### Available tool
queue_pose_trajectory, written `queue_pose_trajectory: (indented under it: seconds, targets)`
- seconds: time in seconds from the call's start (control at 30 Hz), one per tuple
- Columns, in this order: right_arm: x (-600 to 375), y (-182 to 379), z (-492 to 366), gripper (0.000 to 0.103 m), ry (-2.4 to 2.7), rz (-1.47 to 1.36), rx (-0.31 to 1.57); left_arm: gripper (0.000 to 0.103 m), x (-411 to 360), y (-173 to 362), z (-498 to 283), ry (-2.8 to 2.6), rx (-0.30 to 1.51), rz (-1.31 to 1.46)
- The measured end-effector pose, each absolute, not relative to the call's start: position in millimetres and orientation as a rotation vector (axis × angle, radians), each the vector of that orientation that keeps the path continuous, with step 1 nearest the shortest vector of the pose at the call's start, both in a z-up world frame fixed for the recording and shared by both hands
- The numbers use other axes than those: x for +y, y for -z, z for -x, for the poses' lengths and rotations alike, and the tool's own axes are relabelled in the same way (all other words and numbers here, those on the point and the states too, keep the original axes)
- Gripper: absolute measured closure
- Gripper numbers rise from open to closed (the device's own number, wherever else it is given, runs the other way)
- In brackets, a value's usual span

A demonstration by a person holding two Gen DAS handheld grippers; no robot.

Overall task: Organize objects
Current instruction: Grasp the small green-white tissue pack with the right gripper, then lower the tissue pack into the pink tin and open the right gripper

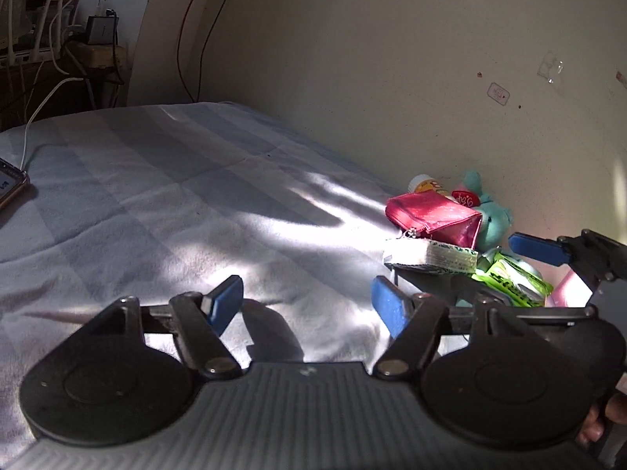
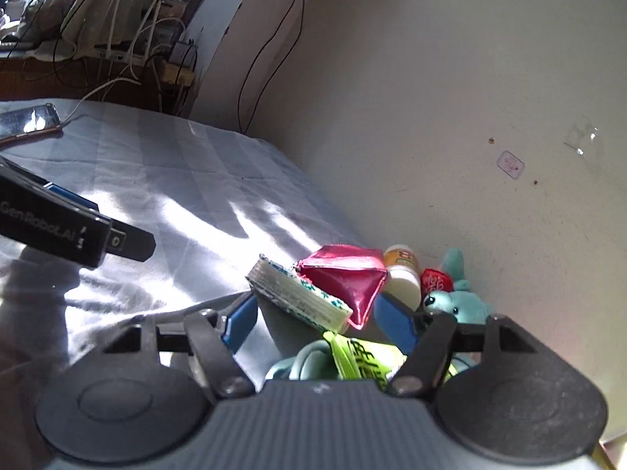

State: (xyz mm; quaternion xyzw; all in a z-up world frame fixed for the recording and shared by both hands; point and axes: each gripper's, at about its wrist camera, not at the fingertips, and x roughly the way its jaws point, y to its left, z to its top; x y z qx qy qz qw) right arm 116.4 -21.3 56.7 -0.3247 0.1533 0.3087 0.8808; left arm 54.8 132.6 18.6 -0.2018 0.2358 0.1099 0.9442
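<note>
At the far left a phone (image 1: pixel 11 187) lay on the pale blue striped bedsheet (image 1: pixel 156 203), plugged into a white cable (image 1: pixel 37 117) that ran up toward a cluttered shelf of chargers and wires (image 1: pixel 94 31). The middle of the sheet lay bare, crossed by a bright patch of sunlight.

The left gripper (image 1: pixel 309 307) hung low over that sunlit stretch, its blue fingers (image 1: pixel 225 305) set moderately apart with only sheet between them, holding nothing. A person's fingertips (image 1: pixel 599 423) showed at the lower right edge of the left wrist view.

Further right, against the cream wall (image 1: pixel 392 58), the objects sat in a loose pile. A shiny pink pouch (image 1: pixel 435 217) rested on top of a white packet with green print (image 1: pixel 431 256). Behind the pouch stood a small bottle with a yellow label (image 1: pixel 425 186), and just beside that a teal plush toy (image 1: pixel 490 211) with a red tag. In front of the plush lay a bright green wrapper (image 1: pixel 509 282).

The right gripper (image 2: pixel 315 323) reached into the pile from the near side. Its blue fingers (image 2: pixel 394 323) stood moderately apart on either side of the white packet's near end and the pouch's lower corner, but whether the pads pressed on anything could not be told. The green wrapper lay just below its fingers.
</note>
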Motion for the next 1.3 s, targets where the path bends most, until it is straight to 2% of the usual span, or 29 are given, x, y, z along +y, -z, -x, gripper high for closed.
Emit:
queue_pose_trajectory:
  seconds: [0.17, 0.2, 0.27, 0.3, 0.47, 0.7, 0.87, 0.97, 1.0, 1.03, 1.1, 1.2, 1.27, 1.3]
  targets:
    - [16, -40, -136, 0.035, -0.662, 0.822, 0.316, 0.029, 142, -15, -56, -0.228, 0.494, 0.463]
    - [21, -36, -139, 0.04, -0.669, 0.847, 0.316, 0.029, 143, -14, -56, -0.228, 0.497, 0.467]
    - [27, -29, -137, 0.074, -0.671, 0.902, 0.301, 0.029, 144, -14, -56, -0.229, 0.496, 0.47]
    - [31, -26, -136, 0.08, -0.659, 0.928, 0.305, 0.029, 144, -14, -56, -0.23, 0.496, 0.471]
    - [11, -43, -120, 0.082, -0.685, 0.812, 0.32, 0.029, 147, -13, -55, -0.243, 0.491, 0.485]
    - [-93, -104, -92, 0.083, -0.84, 0.172, 0.589, 0.029, 151, -13, -54, -0.245, 0.486, 0.506]
    - [-178, -83, -78, 0.082, -0.862, -0.165, 0.767, 0.029, 140, -15, -55, -0.147, 0.486, 0.469]
    - [-210, -59, -70, 0.078, -0.748, -0.214, 0.784, 0.029, 124, -17, -55, -0.046, 0.486, 0.413]
    - [-219, -53, -68, 0.072, -0.688, -0.224, 0.776, 0.029, 120, -17, -55, -0.013, 0.489, 0.403]
    - [-225, -48, -68, 0.06, -0.627, -0.229, 0.768, 0.029, 113, -17, -56, 0.048, 0.503, 0.394]
    - [-238, -42, -61, 0.049, -0.552, -0.235, 0.729, 0.029, 102, -17, -57, 0.128, 0.535, 0.386]
    - [-248, -40, -45, 0.045, -0.528, -0.185, 0.67, 0.029, 77, -22, -57, 0.262, 0.591, 0.358]
    - [-249, -40, -31, 0.034, -0.524, -0.112, 0.626, 0.029, 58, -26, -56, 0.349, 0.621, 0.328]
    - [-249, -41, -23, 0.023, -0.53, -0.075, 0.605, 0.029, 52, -28, -57, 0.379, 0.633, 0.318]
